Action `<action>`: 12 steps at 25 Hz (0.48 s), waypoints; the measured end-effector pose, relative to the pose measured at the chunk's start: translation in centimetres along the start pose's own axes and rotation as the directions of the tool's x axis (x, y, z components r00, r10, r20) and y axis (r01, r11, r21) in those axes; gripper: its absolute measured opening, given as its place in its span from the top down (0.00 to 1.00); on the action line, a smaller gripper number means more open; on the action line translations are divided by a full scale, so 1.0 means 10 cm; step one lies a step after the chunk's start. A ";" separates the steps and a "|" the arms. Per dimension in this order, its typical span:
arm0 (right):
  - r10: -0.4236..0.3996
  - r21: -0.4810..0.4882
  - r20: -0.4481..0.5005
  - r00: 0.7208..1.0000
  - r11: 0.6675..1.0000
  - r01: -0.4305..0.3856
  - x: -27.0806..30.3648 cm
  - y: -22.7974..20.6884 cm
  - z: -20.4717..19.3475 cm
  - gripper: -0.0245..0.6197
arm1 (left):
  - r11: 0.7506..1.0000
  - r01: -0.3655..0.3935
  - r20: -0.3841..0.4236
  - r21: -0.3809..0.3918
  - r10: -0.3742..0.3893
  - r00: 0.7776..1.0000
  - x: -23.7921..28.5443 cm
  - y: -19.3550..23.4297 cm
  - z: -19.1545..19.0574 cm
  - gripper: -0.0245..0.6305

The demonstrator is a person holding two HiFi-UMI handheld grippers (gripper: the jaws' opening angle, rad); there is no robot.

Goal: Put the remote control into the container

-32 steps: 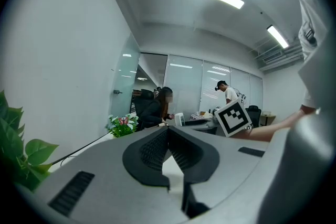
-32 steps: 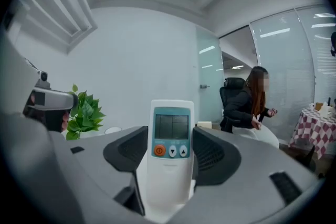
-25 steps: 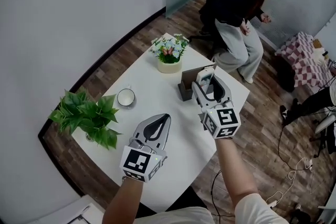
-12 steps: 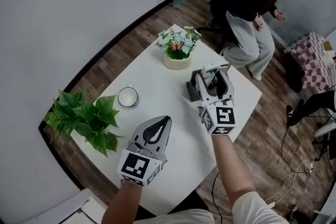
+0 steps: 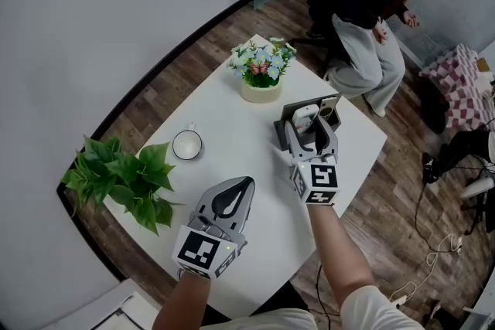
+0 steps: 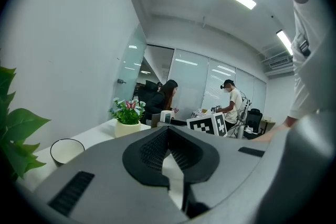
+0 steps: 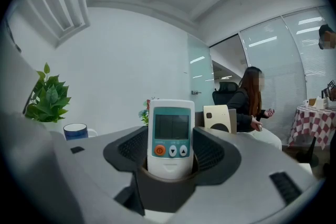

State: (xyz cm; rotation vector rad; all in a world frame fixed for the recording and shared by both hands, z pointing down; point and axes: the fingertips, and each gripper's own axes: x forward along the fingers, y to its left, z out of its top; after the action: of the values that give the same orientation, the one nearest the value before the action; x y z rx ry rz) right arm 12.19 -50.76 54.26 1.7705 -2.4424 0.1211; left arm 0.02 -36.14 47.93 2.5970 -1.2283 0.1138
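Note:
A white remote control (image 7: 170,131) with a screen and an orange button stands upright between the jaws of my right gripper (image 7: 171,145), which is shut on its lower half. In the head view the right gripper (image 5: 310,122) holds the remote (image 5: 305,117) right at the dark container (image 5: 311,102) near the table's right edge. Whether the remote touches the container is hidden by the gripper. The container's pale panel (image 7: 218,118) shows just behind the jaws. My left gripper (image 5: 246,183) hovers over the near part of the table, shut and holding nothing (image 6: 168,131).
On the white table (image 5: 232,120) stand a flower pot (image 5: 261,72) at the far end, a white cup (image 5: 186,144) at the left and a leafy plant (image 5: 124,183) at the near left corner. A person (image 5: 363,19) sits beyond the table.
The right gripper with the remote has come lower and closer onto the container. The left gripper has hardly moved. The head view has shifted a little.

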 end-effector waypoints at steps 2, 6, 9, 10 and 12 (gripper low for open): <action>-0.008 -0.012 -0.018 1.000 1.000 0.008 -0.01 -0.01 -0.05 0.54 | 1.000 0.002 0.010 0.002 -0.002 1.000 -0.02 -0.01 0.01 0.95; -0.018 -0.017 -0.051 0.999 1.000 0.017 -0.01 -0.02 -0.15 0.54 | 1.000 -0.008 0.016 0.006 0.007 1.000 -0.07 -0.01 0.03 0.95; -0.027 -0.025 -0.065 0.998 0.999 0.025 -0.02 -0.03 -0.19 0.54 | 1.000 -0.013 0.014 0.008 0.012 1.000 -0.12 -0.02 0.03 0.95; -0.027 -0.026 -0.065 0.998 0.999 0.025 -0.02 -0.03 -0.19 0.54 | 1.000 -0.014 0.013 0.010 0.014 1.000 -0.13 -0.02 0.03 0.95; -0.025 -0.027 -0.066 0.998 0.999 0.023 -0.02 -0.02 -0.19 0.54 | 1.000 -0.018 0.014 0.012 0.018 1.000 -0.17 -0.02 0.03 0.95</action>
State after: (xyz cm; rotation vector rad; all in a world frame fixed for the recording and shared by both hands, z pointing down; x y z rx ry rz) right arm 12.55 -50.36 56.08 1.7553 -2.3657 0.1432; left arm -0.94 -34.82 47.30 2.6022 -1.2592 0.1076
